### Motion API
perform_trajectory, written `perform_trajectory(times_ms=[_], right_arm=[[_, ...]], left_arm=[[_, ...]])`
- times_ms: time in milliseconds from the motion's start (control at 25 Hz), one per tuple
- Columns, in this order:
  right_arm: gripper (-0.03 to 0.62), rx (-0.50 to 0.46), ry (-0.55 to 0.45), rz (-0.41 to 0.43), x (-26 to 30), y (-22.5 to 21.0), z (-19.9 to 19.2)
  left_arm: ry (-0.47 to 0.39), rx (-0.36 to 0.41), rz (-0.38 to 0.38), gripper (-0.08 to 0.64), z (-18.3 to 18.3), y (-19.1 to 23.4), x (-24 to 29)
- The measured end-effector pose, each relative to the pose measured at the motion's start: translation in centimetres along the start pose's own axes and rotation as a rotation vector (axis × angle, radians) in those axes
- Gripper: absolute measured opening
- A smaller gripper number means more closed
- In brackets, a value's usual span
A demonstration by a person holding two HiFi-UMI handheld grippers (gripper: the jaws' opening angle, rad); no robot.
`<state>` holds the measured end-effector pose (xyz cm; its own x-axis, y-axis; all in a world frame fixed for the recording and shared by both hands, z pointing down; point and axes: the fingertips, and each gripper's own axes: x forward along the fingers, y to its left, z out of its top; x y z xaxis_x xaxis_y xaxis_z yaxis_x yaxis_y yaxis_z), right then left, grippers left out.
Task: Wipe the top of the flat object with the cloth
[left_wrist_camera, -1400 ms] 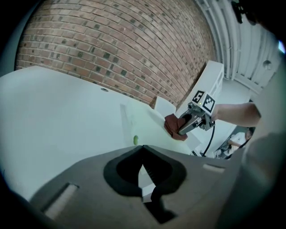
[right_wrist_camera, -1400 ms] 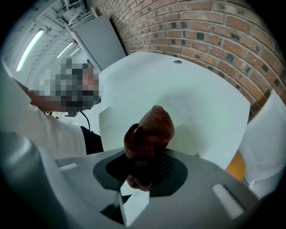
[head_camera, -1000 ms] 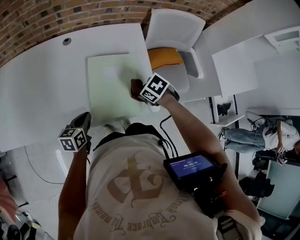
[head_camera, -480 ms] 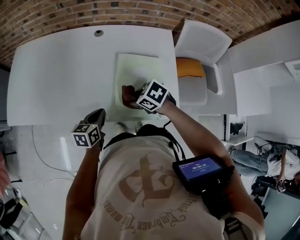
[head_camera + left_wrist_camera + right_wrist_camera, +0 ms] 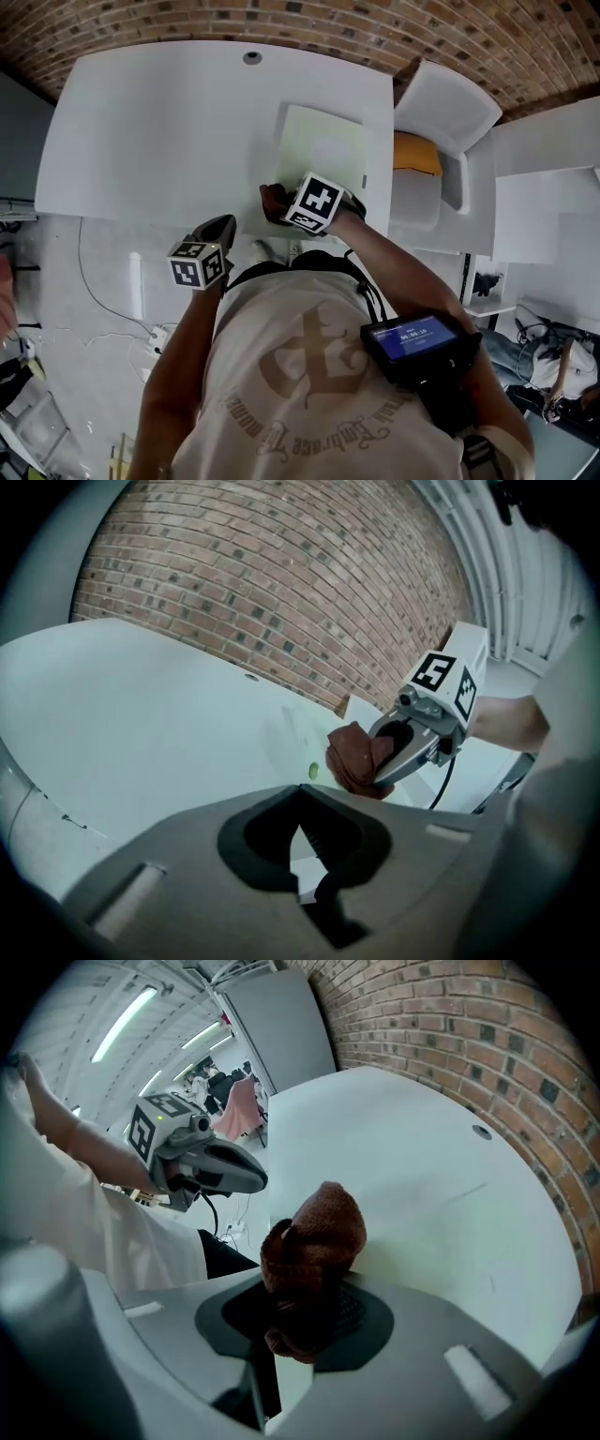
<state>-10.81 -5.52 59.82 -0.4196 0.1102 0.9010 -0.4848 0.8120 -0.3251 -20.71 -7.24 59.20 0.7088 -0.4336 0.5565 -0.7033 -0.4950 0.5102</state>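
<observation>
Swept leftward along the near part of the pale flat sheet [image 5: 323, 155], the brown cloth [image 5: 271, 199] is now found at the sheet's near left corner, on the white table [image 5: 159, 131]. It is clamped in the closed jaws of the right gripper [image 5: 284, 203], with a rounded wad left bulging past the tips. The left gripper [image 5: 227, 223] is held shut on nothing, off the table's near edge and apart from the sheet. The cloth is judged soft, light and springy, and best pinched at its bunched middle, as it is now. The sheet is judged thin and light, likely to slide on the smooth top since nothing pins it; an edge could be steadied. Its near edge is covered by the right gripper's marker cube [image 5: 314, 202], and whether the wad presses on sheet or table cannot be told, nor can the sheet's material be made out
</observation>
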Motion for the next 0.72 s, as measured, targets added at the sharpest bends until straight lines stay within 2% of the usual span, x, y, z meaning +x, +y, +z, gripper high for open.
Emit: perform_trajectory(times_ms=[200,560,720], right_arm=[[0.104,0.064,0.005,-0.038,-1.0,-1.0,-3.3],[0.104,0.322,-0.084,-0.110,-4.2,-3.0,-12.5],[0.104,0.408,-0.118,-0.142,-5.4,-3.3,-15.7]], left_arm=[[0.019,0.025,-0.037,0.002,0.1,-0.6,1.0],[0.072,0.081,-0.086,0.002,-0.3,-2.2,2.7],[0.085,0.097,-0.098,0.002,-0.5,-3.0,3.2]])
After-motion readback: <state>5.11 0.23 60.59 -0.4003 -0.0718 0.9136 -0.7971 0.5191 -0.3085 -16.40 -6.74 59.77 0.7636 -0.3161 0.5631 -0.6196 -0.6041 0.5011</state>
